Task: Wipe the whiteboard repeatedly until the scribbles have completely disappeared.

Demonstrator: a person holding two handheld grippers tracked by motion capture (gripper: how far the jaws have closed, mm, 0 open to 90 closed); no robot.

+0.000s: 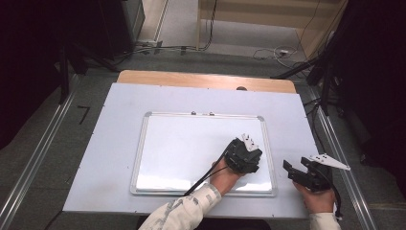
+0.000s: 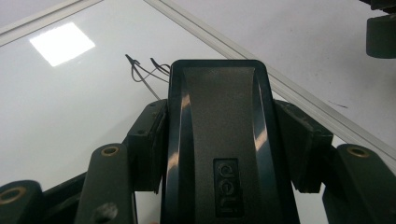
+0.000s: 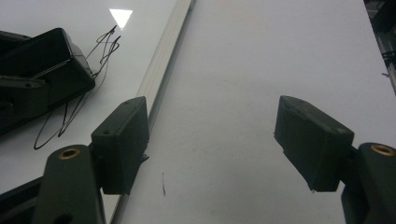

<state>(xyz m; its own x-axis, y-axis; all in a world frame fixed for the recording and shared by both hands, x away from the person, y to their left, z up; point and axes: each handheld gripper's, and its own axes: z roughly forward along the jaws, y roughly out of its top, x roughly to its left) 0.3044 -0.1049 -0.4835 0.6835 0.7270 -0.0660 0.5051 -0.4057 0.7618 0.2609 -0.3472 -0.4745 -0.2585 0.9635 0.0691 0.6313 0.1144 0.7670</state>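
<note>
The left tongs (image 1: 244, 154) were clamped on a black whiteboard eraser (image 2: 219, 140), its sides pinched between the two jaws; the eraser's far end sat on the whiteboard (image 1: 191, 148) beside a tangle of thin black pen scribbles (image 2: 142, 70), which lay just ahead and to the left of the left tongs; the board's silver frame (image 2: 289, 88) ran just to their right. The right tongs (image 3: 215, 140) stood wide apart and held nothing; they hovered above the white counter (image 3: 261, 70) just off the whiteboard's right edge, with that frame passing under their left jaw; the eraser and the scribbles lay ahead to their left, near but apart.
</note>
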